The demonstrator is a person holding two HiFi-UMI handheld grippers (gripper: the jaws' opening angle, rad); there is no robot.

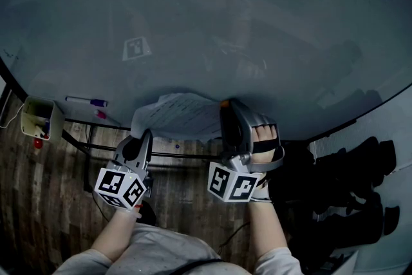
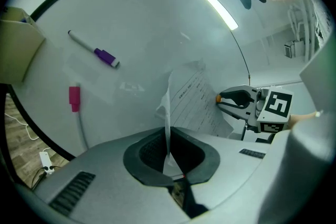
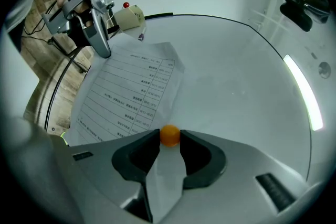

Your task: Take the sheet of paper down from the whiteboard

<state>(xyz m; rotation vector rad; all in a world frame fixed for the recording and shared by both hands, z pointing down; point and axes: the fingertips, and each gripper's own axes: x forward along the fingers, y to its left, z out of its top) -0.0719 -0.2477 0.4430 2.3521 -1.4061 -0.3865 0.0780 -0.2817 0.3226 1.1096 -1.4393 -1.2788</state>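
A printed sheet of paper [image 1: 183, 114] lies against the whiteboard [image 1: 257, 22], with its lower part bulging away from the board. My left gripper [image 1: 144, 137] is shut on the sheet's left edge; in the left gripper view the paper [image 2: 191, 97] runs edge-on between the closed jaws [image 2: 168, 153]. My right gripper [image 1: 225, 105] is shut on a small orange magnet [image 3: 169, 135] at the sheet's right corner [image 3: 126, 94], pads pressing on both sides of it. Each gripper shows in the other's view: the right one [image 2: 226, 98] and the left one [image 3: 103, 44].
A purple-capped marker [image 2: 94, 51] and a pink-tipped piece [image 2: 74, 98] sit on the board to the left. A pale box [image 1: 40, 118] hangs at the board's left edge. A square marker tag [image 1: 136, 48] is stuck higher on the board. Dark bags [image 1: 351, 190] lie on the floor at right.
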